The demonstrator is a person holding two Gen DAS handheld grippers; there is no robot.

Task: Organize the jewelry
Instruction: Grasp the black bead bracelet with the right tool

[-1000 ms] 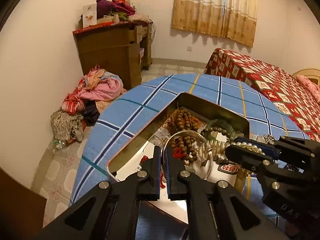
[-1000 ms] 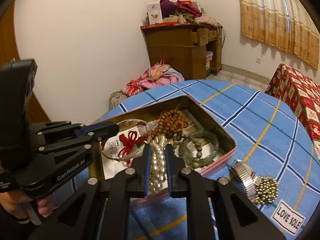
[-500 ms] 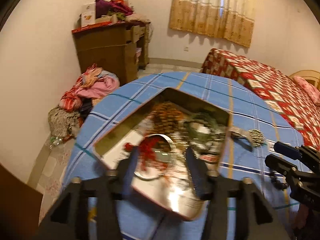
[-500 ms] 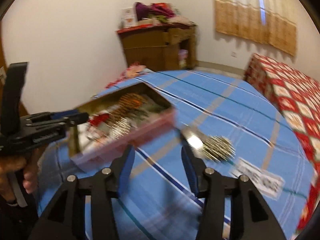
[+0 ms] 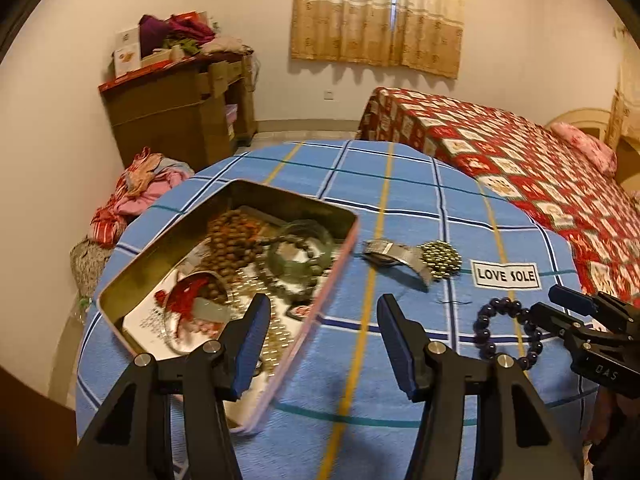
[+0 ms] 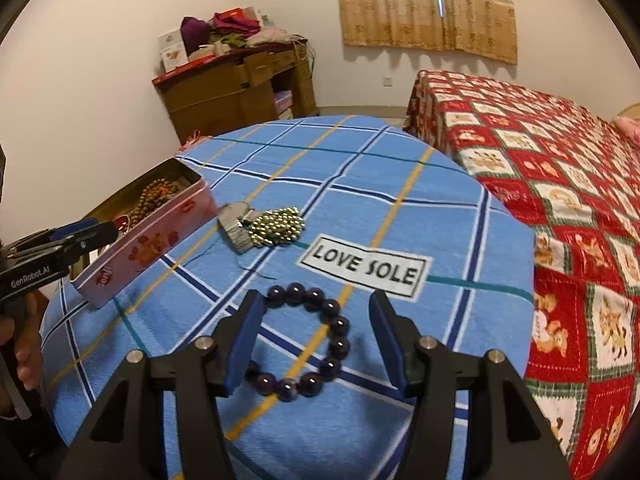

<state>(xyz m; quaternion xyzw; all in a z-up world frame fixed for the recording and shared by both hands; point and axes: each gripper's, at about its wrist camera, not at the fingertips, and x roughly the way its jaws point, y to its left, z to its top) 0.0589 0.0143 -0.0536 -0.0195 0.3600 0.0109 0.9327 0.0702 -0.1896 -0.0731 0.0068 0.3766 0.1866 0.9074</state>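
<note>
Now, in the left wrist view, the left gripper [image 5: 322,344] is wide and empty, its left finger over the tin box [image 5: 168,284] of jewelry at centre left. In the right wrist view, the right gripper [image 6: 314,340], just opening further, stands wide around the dark bead bracelet [image 6: 332,340] lying low in the centre on the blue cloth [image 6: 360,168], not pressing it.

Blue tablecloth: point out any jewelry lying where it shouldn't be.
Three pieces lie loose on the tablecloth outside the tin: a dark bead bracelet between the open right gripper jaws, untouched, plus a metal watch and a gold bead cluster touching each other.
</note>
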